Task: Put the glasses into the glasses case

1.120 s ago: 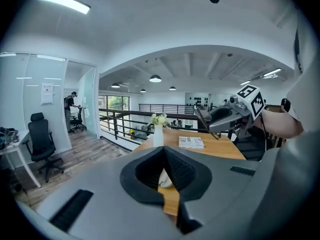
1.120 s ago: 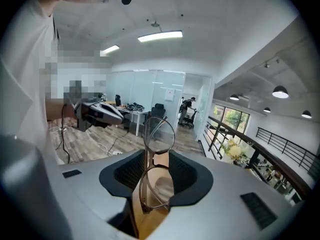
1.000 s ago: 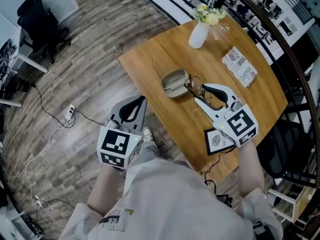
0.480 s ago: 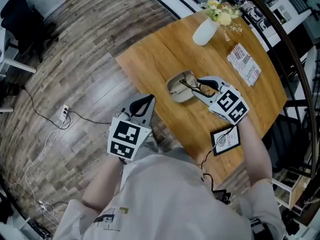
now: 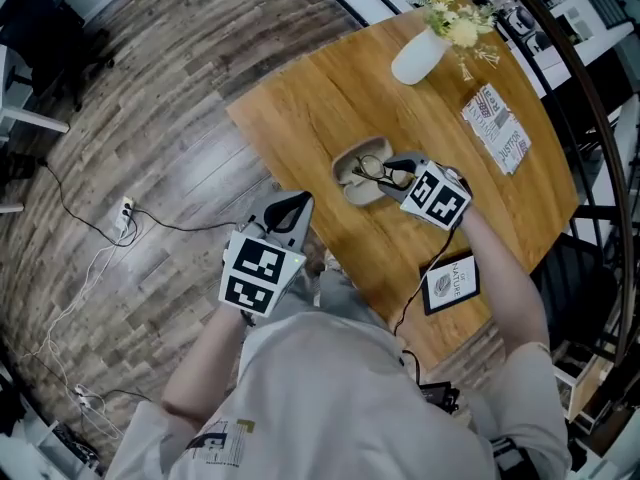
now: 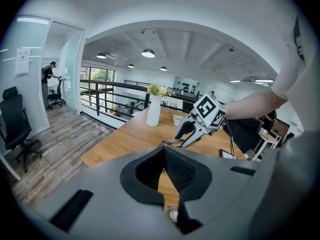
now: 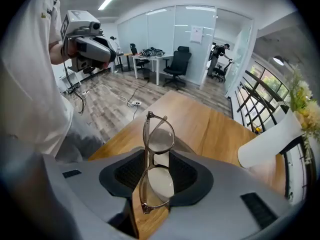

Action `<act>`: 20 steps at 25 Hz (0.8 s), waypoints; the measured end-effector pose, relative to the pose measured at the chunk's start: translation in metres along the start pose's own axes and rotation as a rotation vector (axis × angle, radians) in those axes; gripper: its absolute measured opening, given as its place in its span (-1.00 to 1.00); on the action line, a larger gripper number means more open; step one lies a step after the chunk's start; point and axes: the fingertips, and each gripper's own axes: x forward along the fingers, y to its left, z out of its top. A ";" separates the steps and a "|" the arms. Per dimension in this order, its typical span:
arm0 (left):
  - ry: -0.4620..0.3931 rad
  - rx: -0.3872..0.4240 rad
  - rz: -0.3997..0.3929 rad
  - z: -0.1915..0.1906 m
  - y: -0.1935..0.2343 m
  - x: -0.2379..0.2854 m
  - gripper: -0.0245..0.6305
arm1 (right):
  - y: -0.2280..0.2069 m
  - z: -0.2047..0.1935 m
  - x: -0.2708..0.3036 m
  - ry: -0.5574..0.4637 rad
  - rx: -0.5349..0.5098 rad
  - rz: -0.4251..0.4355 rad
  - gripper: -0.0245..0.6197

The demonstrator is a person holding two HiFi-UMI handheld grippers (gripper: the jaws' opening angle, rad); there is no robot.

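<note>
Your right gripper (image 5: 390, 168) had the thin brown-framed glasses (image 7: 158, 136) with clear round lenses pinched between its jaws. The jaws stood partway apart, a pad on each side of the frame near the bridge. Seen along those jaws, the glasses stood on edge, one lens stacked above the other.

From the head view, you held them right over the open beige oval glasses case (image 5: 360, 193), which lay on the honey-coloured wooden table (image 5: 300, 108). Whether the frame touched the glasses case, no view showed.

Your left gripper (image 6: 163, 149) had its jaws closed tip to tip with nothing between them. It hovered off the table's edge, above the grey plank floor (image 5: 150, 168), well apart from the glasses case.

Farther across the table stood a white vase (image 5: 418, 60) of yellow flowers, with a printed booklet (image 5: 500, 128) near it. A black-framed card (image 5: 452, 280) lay just beside your right forearm.
</note>
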 end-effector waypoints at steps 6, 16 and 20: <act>0.027 -0.025 0.009 -0.009 -0.016 0.016 -0.87 | 0.007 -0.025 0.031 0.041 -0.150 0.069 -0.39; 0.085 -0.089 0.031 -0.036 -0.024 0.031 -0.87 | 0.016 -0.042 0.062 0.063 -0.281 0.186 -0.39; 0.097 -0.099 0.019 -0.042 -0.029 0.033 -0.87 | 0.024 -0.056 0.068 0.101 -0.380 0.220 -0.39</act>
